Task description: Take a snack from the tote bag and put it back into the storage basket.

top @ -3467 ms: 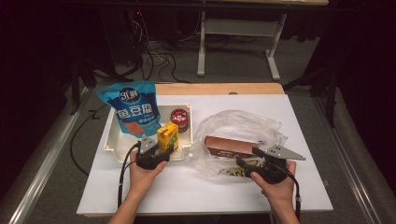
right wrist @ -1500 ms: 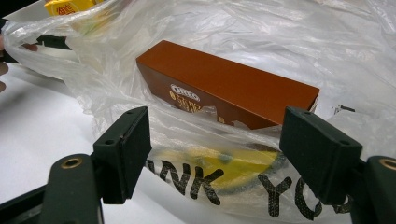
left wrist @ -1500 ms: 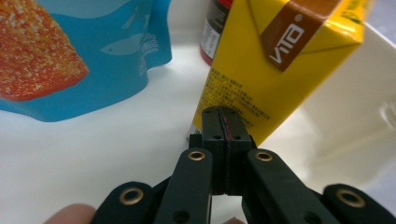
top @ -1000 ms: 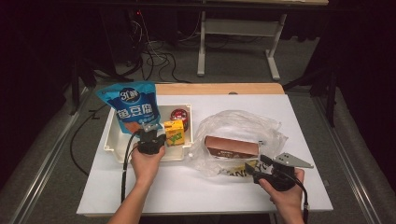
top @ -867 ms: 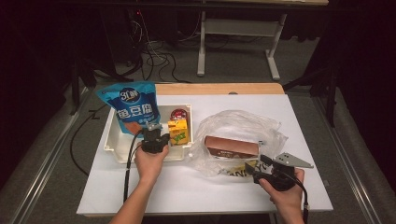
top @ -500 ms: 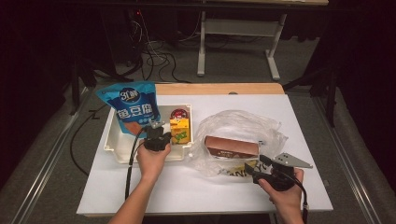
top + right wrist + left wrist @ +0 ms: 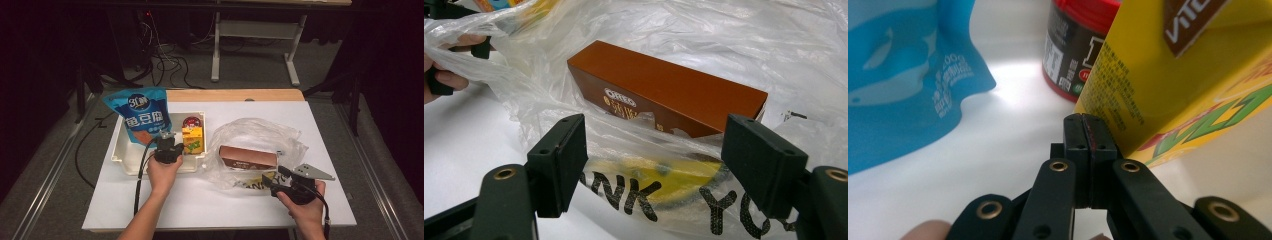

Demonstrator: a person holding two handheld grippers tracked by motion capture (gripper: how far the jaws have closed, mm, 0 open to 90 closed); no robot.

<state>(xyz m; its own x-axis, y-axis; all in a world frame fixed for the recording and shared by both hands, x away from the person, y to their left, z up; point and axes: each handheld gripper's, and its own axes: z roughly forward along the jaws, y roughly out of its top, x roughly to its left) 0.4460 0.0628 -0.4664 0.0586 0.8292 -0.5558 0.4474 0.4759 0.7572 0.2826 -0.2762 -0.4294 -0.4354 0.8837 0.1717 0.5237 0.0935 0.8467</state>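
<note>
A yellow drink carton (image 7: 193,139) stands in the white tray (image 7: 121,156), beside a red-lidded dark jar (image 7: 191,121) and a blue snack bag (image 7: 143,115). My left gripper (image 7: 171,139) is shut, its tips inside the tray just left of the carton. In the left gripper view the shut gripper (image 7: 1089,131) sits by the carton (image 7: 1188,65), with the jar (image 7: 1073,45) behind it and the blue bag (image 7: 898,75) to the left. My right gripper (image 7: 268,179) stands open at the near edge of a clear plastic bag (image 7: 255,135) holding a brown cookie box (image 7: 248,156). The open gripper (image 7: 654,160) faces the printed bag (image 7: 664,200) and box (image 7: 674,90).
A white sheet (image 7: 210,205) covers the table, with a wooden strip (image 7: 235,95) at the far edge. A black cable (image 7: 140,175) trails from the left gripper. A dark floor with desk legs (image 7: 216,55) and loose cables lies beyond the table.
The left hand has moved forward and right into the tray, and the yellow carton has shifted back and to the right with it. The right hand has drawn slightly toward the table's near edge.
</note>
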